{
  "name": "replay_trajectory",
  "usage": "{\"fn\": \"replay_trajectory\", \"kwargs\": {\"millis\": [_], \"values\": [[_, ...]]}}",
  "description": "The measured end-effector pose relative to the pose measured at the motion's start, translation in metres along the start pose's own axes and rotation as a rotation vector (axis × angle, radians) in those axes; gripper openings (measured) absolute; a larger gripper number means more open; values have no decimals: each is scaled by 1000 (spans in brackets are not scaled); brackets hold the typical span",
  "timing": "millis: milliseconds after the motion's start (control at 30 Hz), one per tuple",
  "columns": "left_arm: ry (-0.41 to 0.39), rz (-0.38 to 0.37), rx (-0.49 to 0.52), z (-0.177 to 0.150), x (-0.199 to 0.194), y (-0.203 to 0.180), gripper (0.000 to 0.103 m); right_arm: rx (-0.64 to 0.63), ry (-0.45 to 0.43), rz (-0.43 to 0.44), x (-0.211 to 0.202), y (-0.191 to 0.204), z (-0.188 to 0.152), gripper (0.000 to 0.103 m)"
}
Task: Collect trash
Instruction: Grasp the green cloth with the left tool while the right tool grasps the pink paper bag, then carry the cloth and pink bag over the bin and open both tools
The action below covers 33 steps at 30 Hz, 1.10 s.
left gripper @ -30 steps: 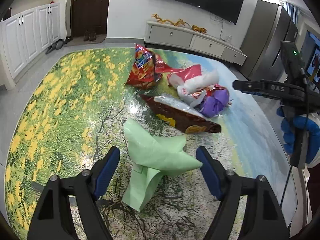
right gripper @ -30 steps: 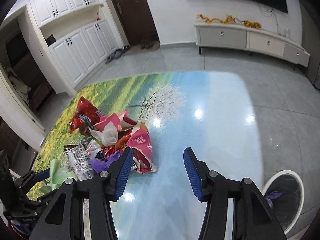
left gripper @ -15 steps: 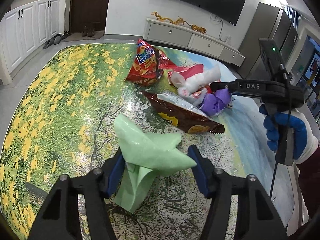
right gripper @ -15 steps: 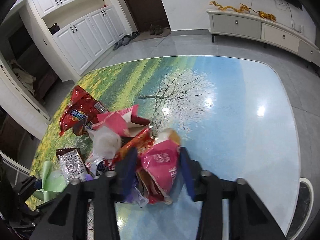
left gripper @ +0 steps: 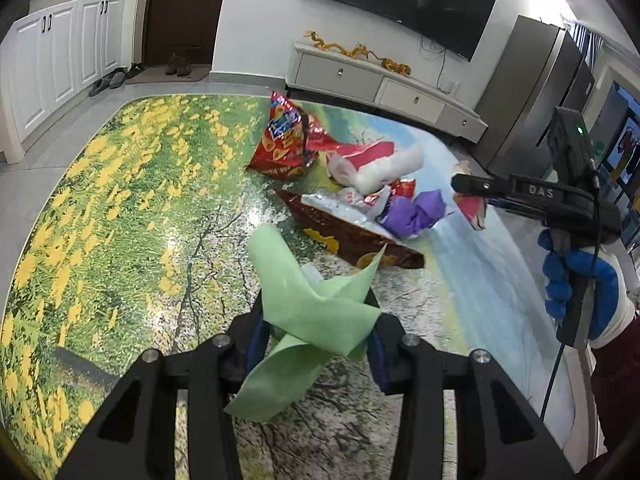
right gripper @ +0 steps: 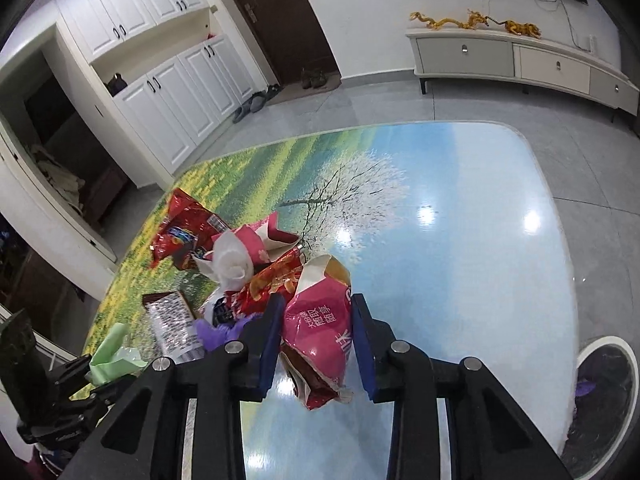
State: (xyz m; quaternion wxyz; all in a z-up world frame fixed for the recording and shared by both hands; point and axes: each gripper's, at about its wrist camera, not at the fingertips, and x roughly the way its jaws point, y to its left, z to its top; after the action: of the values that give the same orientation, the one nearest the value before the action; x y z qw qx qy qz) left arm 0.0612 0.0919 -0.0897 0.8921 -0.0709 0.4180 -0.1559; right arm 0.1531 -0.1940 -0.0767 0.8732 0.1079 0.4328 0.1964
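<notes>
While the left gripper (left gripper: 316, 340) squeezes a crumpled green paper (left gripper: 308, 312) between its blue pads, the right gripper (right gripper: 316, 336) pinches a pink snack bag (right gripper: 320, 320). Both sets of jaws have just been closing, and each now presses on its piece. More trash (left gripper: 360, 196) lies in a pile on the table (left gripper: 120, 200) past the left fingers. A round bin (right gripper: 604, 396) sits on the floor, right of the right fingers.
</notes>
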Motion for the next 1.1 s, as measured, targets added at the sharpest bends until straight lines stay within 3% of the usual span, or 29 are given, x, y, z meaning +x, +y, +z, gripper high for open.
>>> {"fn": "replay_trajectory", "kwargs": {"millis": [233, 500, 733, 1100], "values": [[-30, -8, 18, 4, -22, -22, 39, 23, -74, 20, -47, -8, -10, 31], [-42, -53, 92, 23, -29, -73, 39, 78, -171, -5, -105, -41, -20, 31], [-10, -128, 200, 44, -5, -150, 39, 167, -239, -77, -150, -97, -38, 31], [115, -242, 378, 67, 79, -301, 40, 382, -267, -228, -188, -216, -86, 31]]}}
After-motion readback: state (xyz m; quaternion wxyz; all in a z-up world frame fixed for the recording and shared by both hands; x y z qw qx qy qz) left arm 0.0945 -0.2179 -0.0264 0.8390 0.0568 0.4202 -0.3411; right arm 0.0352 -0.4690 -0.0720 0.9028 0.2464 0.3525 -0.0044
